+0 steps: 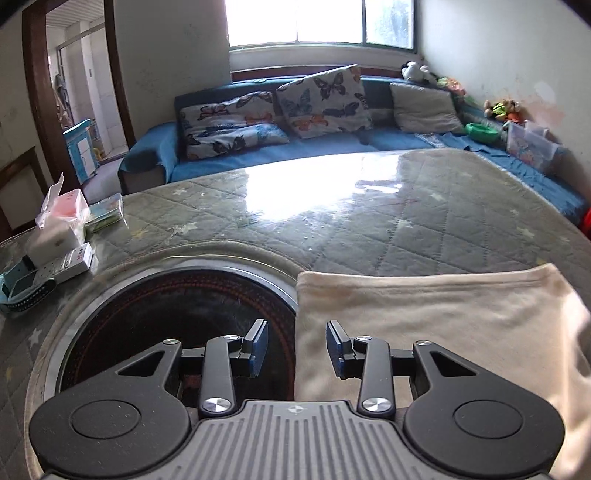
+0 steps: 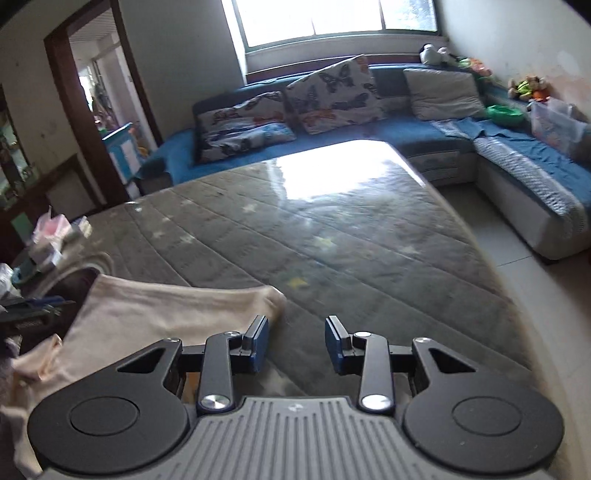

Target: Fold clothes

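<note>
Nearest in the left wrist view, the left gripper is seen with its blue-padded fingers set apart and nothing held between them; its gap sits over the left edge of a cream garment, one finger over the cloth and the other over a round dark recess sunk into the table. The garment is spread flat on the table from 3 o'clock down toward 5 o'clock of that view, its hemmed edge turned away from the camera. In the right wrist view the right gripper is likewise found with fingers parted and empty, held above the grey quilted table cover, and the same garment is seen at 8 o'clock, its far corner lying just beside the left finger; whether cloth and finger touch cannot be told. At 9 o'clock of the left view, a white power strip, a tissue pack and a small green box are gathered near the table's edge. Farther off, glare from the window is thrown across the table's glossy surface. Beyond the table, at 12 o'clock, a blue sofa is set against the wall, with butterfly-print cushions and a grey cushion propped on it, and soft toys are piled toward 2 o'clock.
</note>
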The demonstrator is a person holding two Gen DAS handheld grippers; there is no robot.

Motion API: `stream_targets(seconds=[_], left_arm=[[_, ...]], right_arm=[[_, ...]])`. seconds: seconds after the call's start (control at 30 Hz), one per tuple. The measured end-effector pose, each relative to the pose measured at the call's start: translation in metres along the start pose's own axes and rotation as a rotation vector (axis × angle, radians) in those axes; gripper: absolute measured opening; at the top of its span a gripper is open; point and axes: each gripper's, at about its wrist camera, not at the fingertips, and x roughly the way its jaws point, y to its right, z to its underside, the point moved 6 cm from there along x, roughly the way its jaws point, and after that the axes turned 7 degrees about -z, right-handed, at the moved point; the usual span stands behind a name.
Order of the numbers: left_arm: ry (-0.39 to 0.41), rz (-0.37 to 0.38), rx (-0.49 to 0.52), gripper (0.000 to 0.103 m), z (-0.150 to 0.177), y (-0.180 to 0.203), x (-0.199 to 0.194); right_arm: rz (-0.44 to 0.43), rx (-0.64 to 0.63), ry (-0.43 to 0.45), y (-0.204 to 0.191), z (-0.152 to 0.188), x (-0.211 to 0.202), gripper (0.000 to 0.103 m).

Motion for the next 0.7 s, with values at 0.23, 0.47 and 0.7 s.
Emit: stream_targets(seconds=[0.23,0.47,0.7], left_arm=[[-0.02,0.029,0.033,0.025,-0.001,0.008,0.023],[0.048,-0.007,0.061,0.002,-0.005,0.004,0.023],[0.035,-0.082,-0.001,0.003,-0.015,-0.021,0.037]], right_arm=[[-0.018,-0.012,-0.105,-0.011,-0.006,0.053,0.034],[-0.014,-0.084,-0.12,-0.024,-0.012,0.07,0.009],[0.001,-0.175,-0.047,-0.052,-0.04,0.097,0.012]])
